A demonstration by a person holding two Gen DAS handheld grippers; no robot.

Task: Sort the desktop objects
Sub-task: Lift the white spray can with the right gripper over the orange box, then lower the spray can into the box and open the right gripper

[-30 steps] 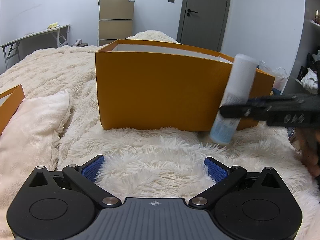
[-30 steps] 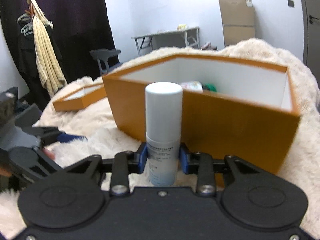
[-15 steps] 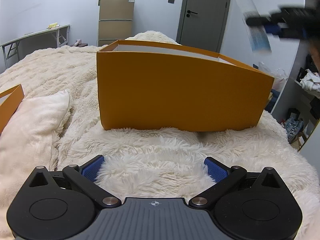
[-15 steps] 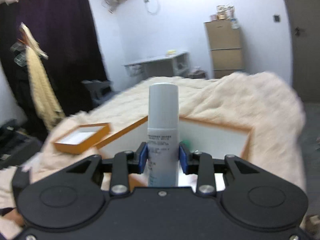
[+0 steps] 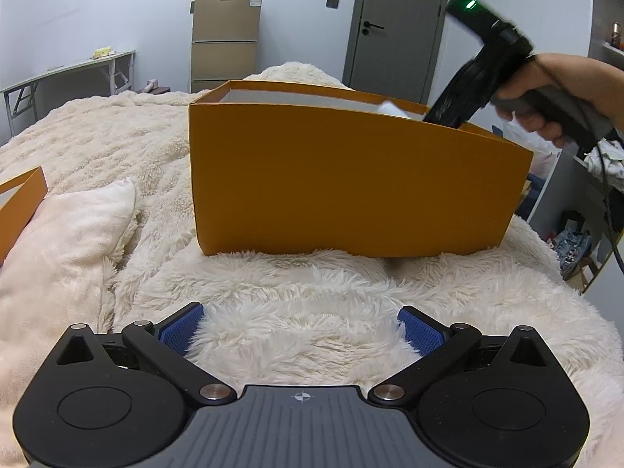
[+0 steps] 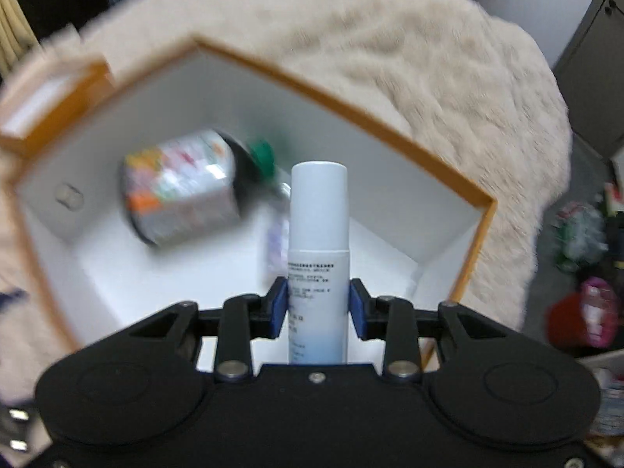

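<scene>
The bottle [image 6: 318, 257] is pinched between the blue pads [image 6: 277, 307] of the right gripper [image 6: 318, 308], white cap pointing away from the camera, and it's now hanging over the open inside of the orange box [image 6: 474, 234]. A second ago that same bottle was down on the fluffy blanket [image 5: 312, 284] in front of the box wall, then it got swung up high, so it looks like the lift is done and only the lowering and letting go is left. The left gripper [image 5: 300, 329] hasn't budged at all, fingers spread wide with nothing between them, parked low over the blanket.

Inside the box there's already a colourful jar [image 6: 183, 187] on its side and something with a green cap [image 6: 262, 152], but the right view is smeared with motion, so labels are unreadable. From the left view the box wall hides the bottle almost completely; only a white sliver [image 5: 390, 108] pokes above the rim next to the right gripper's body. The lid [image 5: 21, 199] is cut off at the edge.
</scene>
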